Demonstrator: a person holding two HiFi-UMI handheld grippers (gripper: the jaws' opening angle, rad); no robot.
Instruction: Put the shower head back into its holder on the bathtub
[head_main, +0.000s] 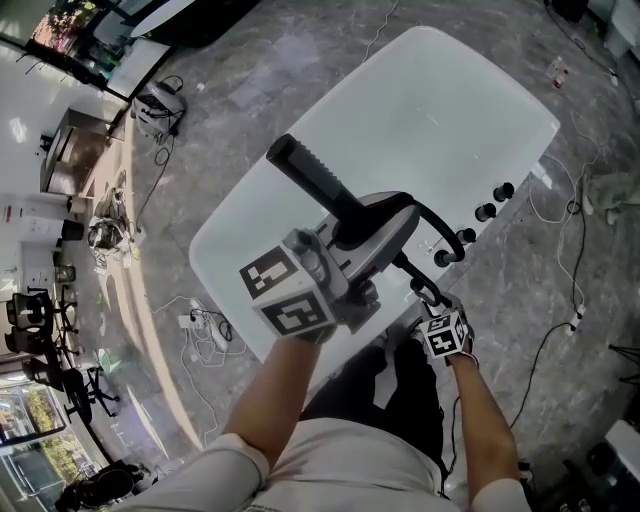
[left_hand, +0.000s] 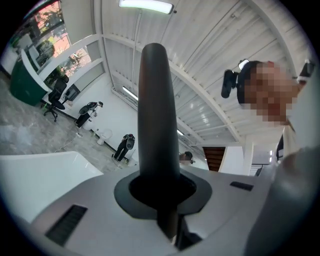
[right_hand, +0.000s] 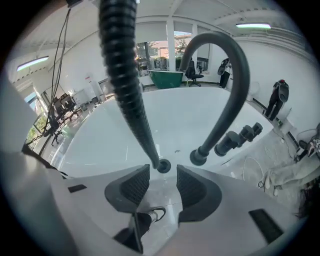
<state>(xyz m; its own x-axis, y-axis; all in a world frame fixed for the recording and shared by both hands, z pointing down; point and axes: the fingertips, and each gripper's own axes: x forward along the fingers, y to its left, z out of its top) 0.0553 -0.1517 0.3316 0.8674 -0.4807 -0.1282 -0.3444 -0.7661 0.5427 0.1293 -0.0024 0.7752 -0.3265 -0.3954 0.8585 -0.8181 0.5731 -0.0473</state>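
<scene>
The black shower head (head_main: 310, 180) juts up over the white bathtub (head_main: 450, 110); my left gripper (head_main: 365, 225) is shut on its handle. In the left gripper view the dark handle (left_hand: 156, 120) rises straight from between the jaws of the left gripper (left_hand: 160, 195). My right gripper (head_main: 428, 293) hangs at the tub's near rim, pointing steeply down. In its own view the right gripper (right_hand: 163, 187) stands open with nothing between the pads (right_hand: 131, 186). The ribbed hose (right_hand: 125, 75) runs down into a round black socket (right_hand: 163, 165) just beyond the fingertips.
A curved black spout (right_hand: 235, 75) and a row of black knobs (head_main: 485, 212) sit on the tub rim to the right of the socket. Cables and a power strip (head_main: 200, 325) lie on the marble floor. My shoe (right_hand: 155, 215) shows below the right jaws.
</scene>
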